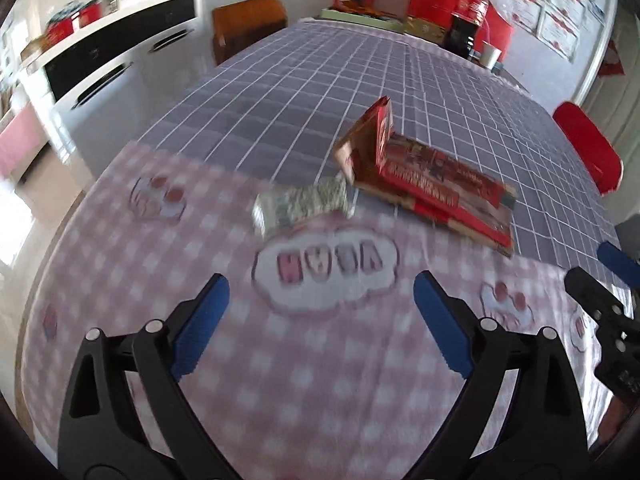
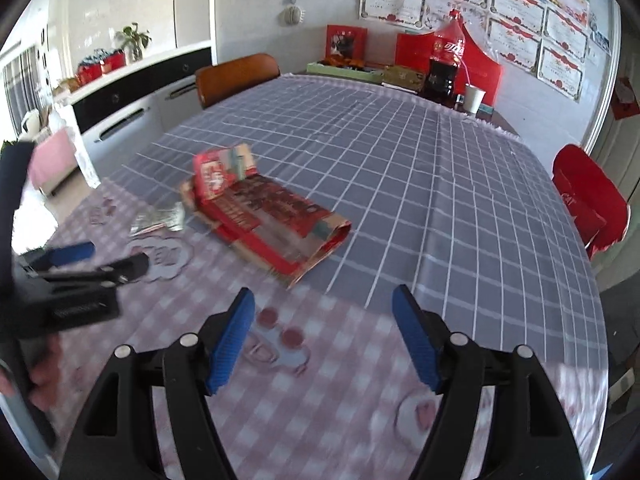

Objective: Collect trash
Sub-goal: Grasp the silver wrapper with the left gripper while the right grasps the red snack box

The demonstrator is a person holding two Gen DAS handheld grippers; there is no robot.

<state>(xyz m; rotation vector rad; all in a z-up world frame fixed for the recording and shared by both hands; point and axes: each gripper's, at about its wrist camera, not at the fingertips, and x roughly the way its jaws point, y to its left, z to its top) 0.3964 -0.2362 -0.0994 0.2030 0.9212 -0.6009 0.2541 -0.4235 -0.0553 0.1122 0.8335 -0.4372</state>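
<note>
A flattened red and tan carton (image 1: 432, 184) lies on the table, one flap standing up; it also shows in the right wrist view (image 2: 272, 220). A crumpled silvery green wrapper (image 1: 304, 204) lies just left of it, also seen in the right wrist view (image 2: 160, 218). My left gripper (image 1: 320, 320) is open and empty, short of the wrapper. My right gripper (image 2: 324, 332) is open and empty, short of the carton. The left gripper appears at the left of the right wrist view (image 2: 80, 264), the right gripper at the right edge of the left wrist view (image 1: 612, 292).
The table has a pink checked cloth (image 1: 280, 380) near me and a grey grid cloth (image 2: 400, 152) beyond. Boxes, a large cola bottle (image 2: 448, 60) and a paper cup (image 2: 474, 98) stand at the far end. A brown chair (image 2: 236, 76) and red chair (image 2: 588, 196) flank it.
</note>
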